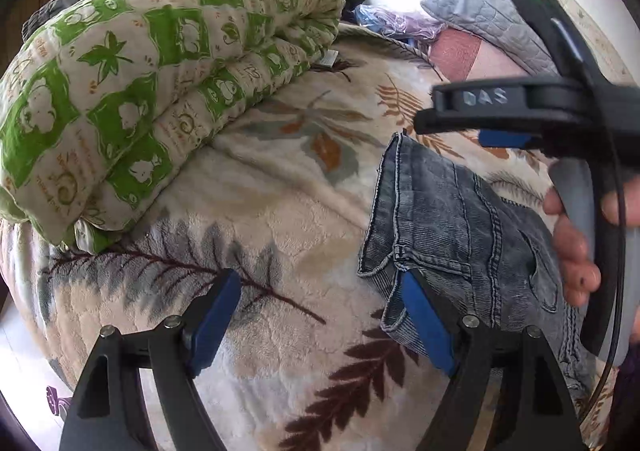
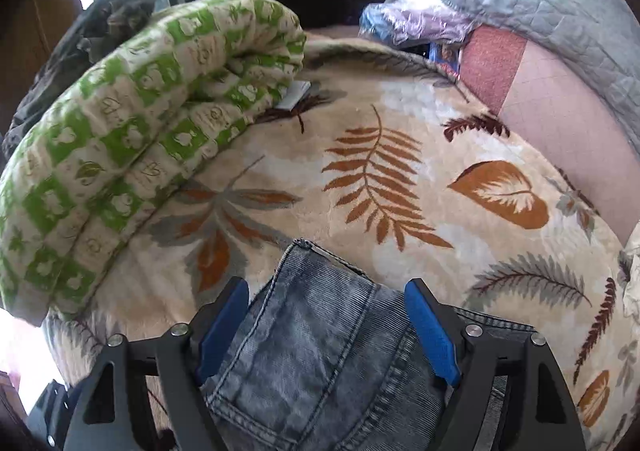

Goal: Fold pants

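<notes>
Left gripper (image 1: 322, 317) jaws apart, nothing between them; folded jeans (image 1: 460, 235) lay just off its right finger, touching the blue pad. Right gripper (image 2: 326, 321) also spread wide, jeans (image 2: 316, 339) lying between and under its fingers, not pinched. Blanket (image 2: 400, 179) underneath; quilt (image 1: 140, 91) up-left of both.

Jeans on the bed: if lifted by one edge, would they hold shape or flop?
The jeans would probably flop, since the folded layers already sag and curl at the hem. Likely heavy for cloth, given the thick seams. They would probably drag on the plush blanket.
</notes>
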Tool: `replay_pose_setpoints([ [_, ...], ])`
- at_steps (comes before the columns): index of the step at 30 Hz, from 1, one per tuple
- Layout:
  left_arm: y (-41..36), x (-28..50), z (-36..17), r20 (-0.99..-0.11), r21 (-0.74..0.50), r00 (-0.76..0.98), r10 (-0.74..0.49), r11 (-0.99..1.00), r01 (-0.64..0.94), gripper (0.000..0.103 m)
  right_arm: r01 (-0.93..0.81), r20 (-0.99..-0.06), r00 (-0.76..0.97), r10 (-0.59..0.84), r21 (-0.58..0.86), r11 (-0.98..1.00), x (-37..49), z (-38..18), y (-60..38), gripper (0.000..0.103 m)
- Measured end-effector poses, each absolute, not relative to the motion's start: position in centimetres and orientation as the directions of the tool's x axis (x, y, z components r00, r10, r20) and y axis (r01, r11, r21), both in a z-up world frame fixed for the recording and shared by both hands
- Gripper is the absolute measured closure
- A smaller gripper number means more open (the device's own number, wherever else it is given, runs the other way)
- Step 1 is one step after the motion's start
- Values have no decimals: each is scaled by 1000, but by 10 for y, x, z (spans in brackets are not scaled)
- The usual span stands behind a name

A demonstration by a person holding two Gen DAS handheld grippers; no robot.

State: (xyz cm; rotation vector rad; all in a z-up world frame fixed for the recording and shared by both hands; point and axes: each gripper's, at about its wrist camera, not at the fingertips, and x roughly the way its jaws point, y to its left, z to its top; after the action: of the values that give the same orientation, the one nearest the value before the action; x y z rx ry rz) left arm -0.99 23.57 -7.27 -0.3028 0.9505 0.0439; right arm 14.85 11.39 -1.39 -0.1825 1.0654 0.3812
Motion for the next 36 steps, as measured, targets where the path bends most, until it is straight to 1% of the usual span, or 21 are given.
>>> replay_pose_setpoints([
  [3, 233, -8, -77, -813, -255, 569, -122, 954, -160, 20, -387, -896, 394, 204, 39, 921, 161, -25, 122, 20],
  [8, 233, -2, -86, -819, -284, 553, -156, 946, -153, 20, -411, -924, 346, 161, 5, 912, 180, -44, 129, 20],
  [15, 219, 9, -94, -807, -339, 537, -246, 937, -81, 22, -393, -942, 284, 178, 55, 918, 196, -71, 128, 20],
  [16, 217, 10, -94, -806, -336, 538, -246, 939, -75, 23, -396, -945, 272, 184, 64, 916, 195, -76, 128, 23],
  [17, 214, 10, -95, -808, -326, 538, -240, 943, -69, 27, -397, -945, 272, 180, 60, 916, 194, -79, 128, 28],
  [19, 208, 13, -96, -814, -300, 534, -229, 953, -50, 36, -408, -941, 278, 193, 66, 910, 190, -82, 128, 34],
  [20, 205, 13, -96, -813, -293, 535, -228, 955, -37, 48, -406, -938, 284, 201, 72, 911, 189, -81, 127, 43],
  [21, 202, 13, -97, -813, -290, 532, -236, 957, -18, 61, -399, -936, 289, 203, 75, 914, 188, -80, 125, 50],
  [22, 198, 15, -99, -813, -293, 525, -252, 956, 4, 66, -386, -935, 294, 199, 75, 920, 188, -78, 122, 63],
  [23, 197, 14, -98, -812, -292, 524, -255, 956, 13, 72, -371, -935, 292, 200, 81, 925, 189, -76, 117, 83],
  [24, 195, 14, -98, -810, -288, 528, -255, 957, 21, 76, -363, -935, 279, 218, 108, 925, 189, -75, 113, 83],
  [25, 194, 15, -97, -807, -287, 531, -256, 958, 26, 77, -348, -933, 281, 224, 118, 930, 188, -71, 108, 87],
  [28, 197, 13, -96, -795, -309, 541, -275, 951, 29, 83, -336, -911, 327, 250, 135, 932, 181, -52, 94, 89],
  [31, 196, 14, -89, -768, -334, 566, -302, 941, 49, 84, -325, -887, 371, 275, 153, 933, 170, -30, 77, 89],
  [36, 177, 0, -57, -666, -333, 654, -358, 928, 169, 86, -277, -828, 467, 311, 197, 941, 146, 15, 36, 89],
])
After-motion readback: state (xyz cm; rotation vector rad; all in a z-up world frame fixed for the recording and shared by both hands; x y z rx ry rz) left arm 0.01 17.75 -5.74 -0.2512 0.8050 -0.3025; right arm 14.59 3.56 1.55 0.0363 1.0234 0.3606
